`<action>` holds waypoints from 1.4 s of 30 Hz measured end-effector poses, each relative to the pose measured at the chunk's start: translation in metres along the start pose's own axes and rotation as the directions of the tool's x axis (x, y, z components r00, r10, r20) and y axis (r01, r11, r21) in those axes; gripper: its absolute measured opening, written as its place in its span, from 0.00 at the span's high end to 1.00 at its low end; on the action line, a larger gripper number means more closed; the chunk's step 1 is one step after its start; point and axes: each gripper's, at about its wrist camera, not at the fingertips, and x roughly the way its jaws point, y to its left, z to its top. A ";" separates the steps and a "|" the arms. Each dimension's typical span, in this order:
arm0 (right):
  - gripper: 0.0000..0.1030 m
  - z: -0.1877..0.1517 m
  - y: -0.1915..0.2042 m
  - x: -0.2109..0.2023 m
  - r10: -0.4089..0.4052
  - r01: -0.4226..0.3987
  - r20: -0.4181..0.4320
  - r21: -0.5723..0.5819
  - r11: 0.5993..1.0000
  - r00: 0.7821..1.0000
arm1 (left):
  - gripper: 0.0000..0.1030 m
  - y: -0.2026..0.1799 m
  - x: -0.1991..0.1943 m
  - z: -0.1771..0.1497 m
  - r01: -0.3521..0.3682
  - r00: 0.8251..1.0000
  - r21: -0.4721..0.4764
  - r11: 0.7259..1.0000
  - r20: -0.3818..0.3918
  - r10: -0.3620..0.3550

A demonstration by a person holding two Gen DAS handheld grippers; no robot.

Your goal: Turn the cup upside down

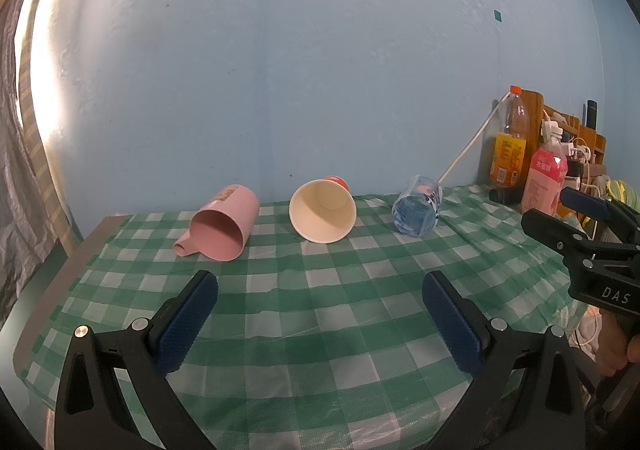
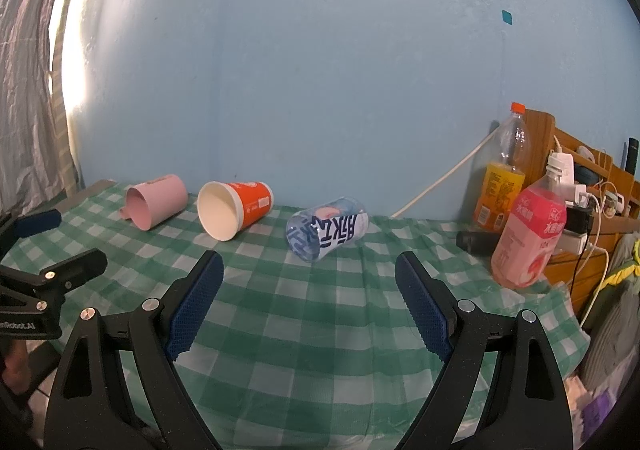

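A: Cups, three of them, all lying on their sides in a row on the checked tablecloth [image 1: 320, 314], open mouths toward the cameras. Take the paper cup [image 1: 322, 211] as the marker, since it sits in the middle.

B: What's left of it?

A: The pink mug [image 1: 222, 227], near but apart from it, with its handle sticking out low on the left. The left gripper [image 1: 320, 290] hovers in front of the paper cup, above the cloth, its blue-padded fingers [image 1: 188, 320] spread wide and holding nothing.

B: And the paper cup itself?

A: White inside, orange outside with a white label; the orange shows best from the right wrist view [image 2: 234, 210]. It touches neither neighbour.

B: To the right of it?

A: The clear plastic cup [image 2: 326, 228] with blue lettering, also on its side, apart from the paper cup. The right gripper [image 2: 309, 274] hangs in front of that one, well right of the paper cup, fingers [image 2: 424, 310] likewise wide apart and empty.

B: Further right?

A: Well beyond the clear cup, a tall bottle [image 2: 500, 178] with an orange cap and yellow label stands by the blue wall [image 2: 320, 70], a pink bottle [image 2: 530, 238] stands just in front of it, and a wooden rack [image 2: 576, 170] with chargers and cables sits behind them. A white cable [image 2: 444, 176] runs up the wall.
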 end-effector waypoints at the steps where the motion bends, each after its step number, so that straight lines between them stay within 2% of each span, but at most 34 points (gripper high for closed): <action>1: 0.16 0.000 0.000 0.000 -0.001 0.001 0.000 0.000 1.000 1.000 | 0.00 0.000 0.000 0.000 0.000 1.000 0.000 1.000 0.000 0.000; 12: 0.16 -0.001 0.000 0.001 -0.001 0.001 -0.003 0.001 1.000 1.000 | 0.00 0.002 0.002 0.000 0.005 1.000 -0.013 1.000 -0.014 -0.005; 30: 0.16 -0.006 -0.001 0.007 0.001 -0.001 -0.015 0.003 1.000 1.000 | 0.00 -0.001 0.006 0.000 0.007 1.000 0.015 1.000 -0.025 -0.007; 36: 0.16 -0.001 -0.007 0.012 0.021 -0.020 -0.033 0.020 1.000 0.999 | 0.00 -0.008 0.016 0.016 0.021 0.999 0.051 0.998 -0.050 -0.019; 42: 0.16 0.014 -0.030 0.030 0.047 -0.038 -0.084 0.102 0.994 0.995 | 0.00 -0.017 0.043 0.037 0.034 0.994 0.075 0.997 -0.109 -0.026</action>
